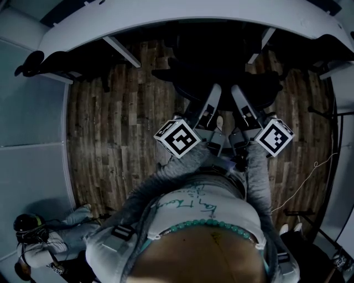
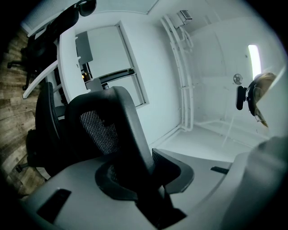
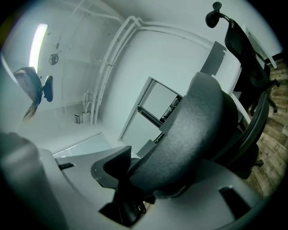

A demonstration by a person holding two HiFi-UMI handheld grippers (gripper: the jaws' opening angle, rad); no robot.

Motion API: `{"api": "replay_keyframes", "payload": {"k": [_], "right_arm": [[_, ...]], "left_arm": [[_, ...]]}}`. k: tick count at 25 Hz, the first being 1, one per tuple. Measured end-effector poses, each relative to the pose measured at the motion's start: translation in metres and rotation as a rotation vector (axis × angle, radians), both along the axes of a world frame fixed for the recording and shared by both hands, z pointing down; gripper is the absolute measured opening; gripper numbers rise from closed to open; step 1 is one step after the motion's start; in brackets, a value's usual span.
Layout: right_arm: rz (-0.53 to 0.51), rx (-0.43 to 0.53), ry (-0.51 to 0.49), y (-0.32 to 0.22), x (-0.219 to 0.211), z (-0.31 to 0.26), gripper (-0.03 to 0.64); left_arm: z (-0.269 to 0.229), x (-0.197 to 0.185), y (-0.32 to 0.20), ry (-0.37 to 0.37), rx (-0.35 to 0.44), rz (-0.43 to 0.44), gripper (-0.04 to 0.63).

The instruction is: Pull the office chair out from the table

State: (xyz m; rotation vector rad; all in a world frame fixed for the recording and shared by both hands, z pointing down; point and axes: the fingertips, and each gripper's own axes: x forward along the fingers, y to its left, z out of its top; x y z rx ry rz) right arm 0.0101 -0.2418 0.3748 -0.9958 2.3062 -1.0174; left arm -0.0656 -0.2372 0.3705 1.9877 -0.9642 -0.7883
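Between the left gripper's (image 1: pixel 213 98) (image 2: pixel 144 174) fingers (image 2: pixel 108 180) ran the smooth, hard rim of a black mesh-backed office chair (image 1: pixel 260 88) (image 2: pixel 108 121). The fingers were clenched on that rim, their dark, rounded pads pressing it from both sides. Just beyond them the backrest rose as a curved plastic frame around a panel of fine woven mesh.

The right gripper (image 1: pixel 239 98) (image 3: pixel 135 176) was likewise clamped on the chair (image 3: pixel 198 126). Its fingers (image 3: pixel 110 168) pinched a broad, arched section of the back with a matte, slightly grainy surface, which filled the gap between the pads and swept up and away from them. In the head view both grippers reached forward side by side, close together, each carrying a white cube with black square markers, and met the chair's back near its middle.

Ahead of both sets of fingers, the chair's seat and armrests sat in deep shadow, partly beneath the curved edge of a smooth white worktop (image 1: pixel 166 16). Below the fingers lay a floor of worn brown wooden planks (image 1: pixel 121 121) (image 2: pixel 13 99) (image 3: pixel 274 134), laid in staggered strips with visible grain.
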Motion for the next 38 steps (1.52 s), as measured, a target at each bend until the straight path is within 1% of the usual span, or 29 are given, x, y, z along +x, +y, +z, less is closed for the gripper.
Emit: {"api": "replay_keyframes", "payload": {"k": [4, 8, 13, 16, 26, 38], "right_arm": [[0.006, 0.000, -0.004, 0.011, 0.010, 0.003, 0.164], [0.009, 0.009, -0.007, 0.022, 0.011, 0.004, 0.165], [0.008, 0.004, -0.013, 0.036, 0.015, 0.004, 0.166], [0.003, 0.003, -0.016, 0.042, 0.017, 0.004, 0.166], [-0.035, -0.006, -0.018, 0.058, 0.029, 0.004, 0.164], [-0.048, -0.007, -0.022, 0.087, 0.045, 0.005, 0.164]], "left_arm": [[0.002, 0.010, 0.012, -0.009, -0.003, 0.001, 0.110], [0.003, 0.011, 0.022, -0.005, 0.011, 0.004, 0.110], [0.002, 0.015, 0.035, -0.010, 0.003, 0.008, 0.112], [0.003, 0.017, 0.041, -0.008, 0.011, 0.008, 0.112], [0.003, 0.028, 0.060, -0.003, -0.001, -0.036, 0.110], [0.004, 0.043, 0.091, 0.000, 0.006, -0.064, 0.112]]}}
